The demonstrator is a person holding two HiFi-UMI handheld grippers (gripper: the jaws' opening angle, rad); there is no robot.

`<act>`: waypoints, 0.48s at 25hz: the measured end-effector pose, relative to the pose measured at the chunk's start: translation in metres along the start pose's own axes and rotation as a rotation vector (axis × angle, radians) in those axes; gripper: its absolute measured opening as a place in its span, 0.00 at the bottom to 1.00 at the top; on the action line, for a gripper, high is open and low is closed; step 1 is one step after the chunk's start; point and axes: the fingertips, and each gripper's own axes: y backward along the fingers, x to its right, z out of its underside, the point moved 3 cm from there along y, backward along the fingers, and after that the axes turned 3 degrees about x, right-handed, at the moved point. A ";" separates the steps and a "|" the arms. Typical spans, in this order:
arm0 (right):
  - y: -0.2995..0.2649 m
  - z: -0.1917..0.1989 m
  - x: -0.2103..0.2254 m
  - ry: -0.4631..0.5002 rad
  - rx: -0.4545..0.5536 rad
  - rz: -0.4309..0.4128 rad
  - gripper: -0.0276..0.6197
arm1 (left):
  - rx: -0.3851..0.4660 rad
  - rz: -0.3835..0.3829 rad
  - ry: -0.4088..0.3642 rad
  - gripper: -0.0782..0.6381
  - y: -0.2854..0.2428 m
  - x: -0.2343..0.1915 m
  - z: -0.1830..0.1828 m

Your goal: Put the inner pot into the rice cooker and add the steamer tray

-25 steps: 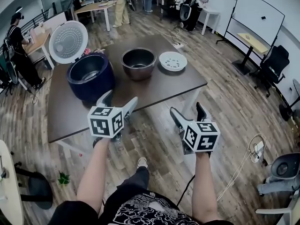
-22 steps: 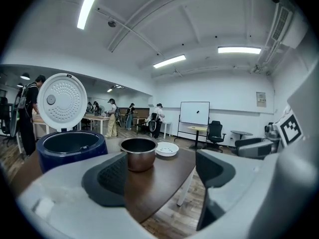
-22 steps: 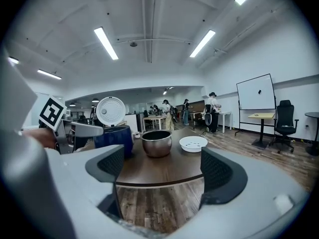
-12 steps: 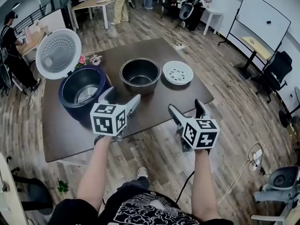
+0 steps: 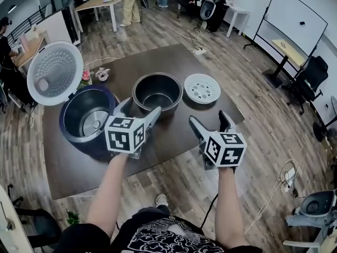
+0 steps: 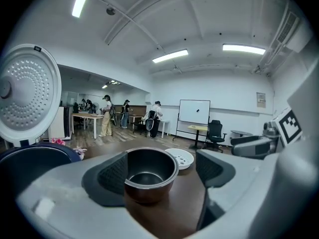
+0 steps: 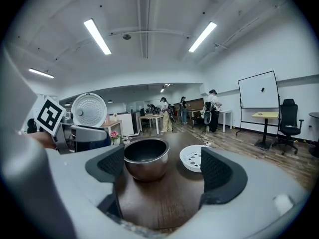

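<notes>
A dark metal inner pot (image 5: 157, 91) stands on the brown table (image 5: 174, 62), between the navy rice cooker (image 5: 87, 118) with its round white lid (image 5: 55, 73) raised and the white perforated steamer tray (image 5: 202, 88). My left gripper (image 5: 138, 108) is open, just short of the pot (image 6: 150, 172) and beside the cooker (image 6: 27, 159). My right gripper (image 5: 211, 123) is open too, held over the table's near edge, with the pot (image 7: 146, 158) and tray (image 7: 195, 158) ahead of it.
A small bunch of flowers (image 5: 86, 76) lies by the cooker at the table's far left. Beyond the table are a whiteboard (image 5: 296, 21), office chairs (image 5: 310, 71), more desks and several people. A cable runs over the wooden floor at the right.
The view has moved closer to the table. Both open grippers have advanced toward the pot; the left one now reaches its near side.
</notes>
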 end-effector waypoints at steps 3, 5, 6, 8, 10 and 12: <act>-0.010 -0.002 0.001 0.001 -0.004 0.009 0.76 | 0.001 0.016 0.005 0.71 -0.012 -0.005 -0.002; -0.015 -0.004 0.002 0.002 -0.006 0.015 0.76 | 0.000 0.026 0.006 0.71 -0.019 -0.006 -0.003; -0.018 -0.004 0.002 0.004 -0.008 0.017 0.76 | 0.000 0.030 0.007 0.71 -0.023 -0.007 -0.004; -0.024 -0.006 0.003 0.006 -0.012 0.019 0.76 | 0.002 0.035 0.010 0.71 -0.029 -0.011 -0.005; -0.029 -0.007 0.004 0.004 -0.017 0.019 0.76 | 0.003 0.038 0.015 0.71 -0.033 -0.014 -0.007; -0.034 -0.009 0.005 0.002 -0.020 0.017 0.76 | 0.001 0.040 0.020 0.71 -0.037 -0.017 -0.009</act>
